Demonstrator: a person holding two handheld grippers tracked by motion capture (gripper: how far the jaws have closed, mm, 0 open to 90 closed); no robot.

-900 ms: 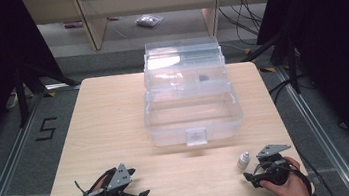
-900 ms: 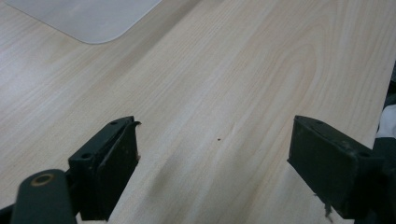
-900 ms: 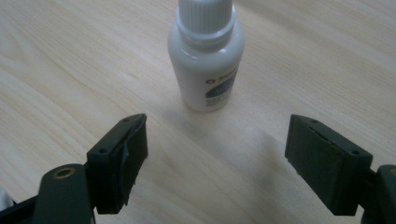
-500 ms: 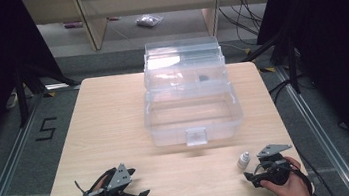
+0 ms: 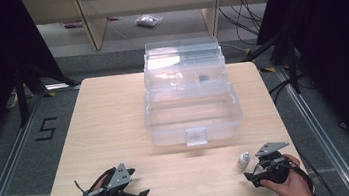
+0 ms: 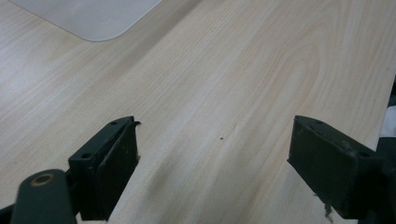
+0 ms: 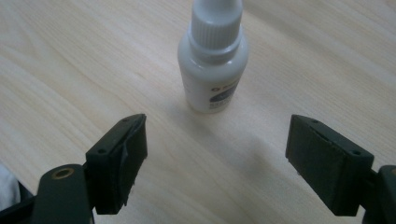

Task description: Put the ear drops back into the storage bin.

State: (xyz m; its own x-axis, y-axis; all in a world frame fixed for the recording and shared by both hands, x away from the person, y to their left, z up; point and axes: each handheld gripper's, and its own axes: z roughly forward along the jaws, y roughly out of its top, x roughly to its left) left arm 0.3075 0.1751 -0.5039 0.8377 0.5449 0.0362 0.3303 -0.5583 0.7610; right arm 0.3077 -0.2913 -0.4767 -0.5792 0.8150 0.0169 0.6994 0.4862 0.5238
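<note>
Wooden table (image 5: 110,121) bears clear box (image 5: 191,108) and, apparently, dropper bottle (image 5: 243,160).

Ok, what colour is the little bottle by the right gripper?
White, with a grey cap; the bottle shows best in the right gripper view.

Even, soft overhead light falls on the pale table (image 5: 114,115); its surroundings lie dark. Glare whitens the clear box (image 5: 191,106) lid. Ahead of the right gripper (image 7: 215,154), the bottle (image 7: 214,60) casts a faint shadow; the near jaws blur slightly.

A pale wooden table (image 5: 106,131) stands on grey floor (image 5: 2,149), light wooden shelving (image 5: 87,18) behind it.
</note>
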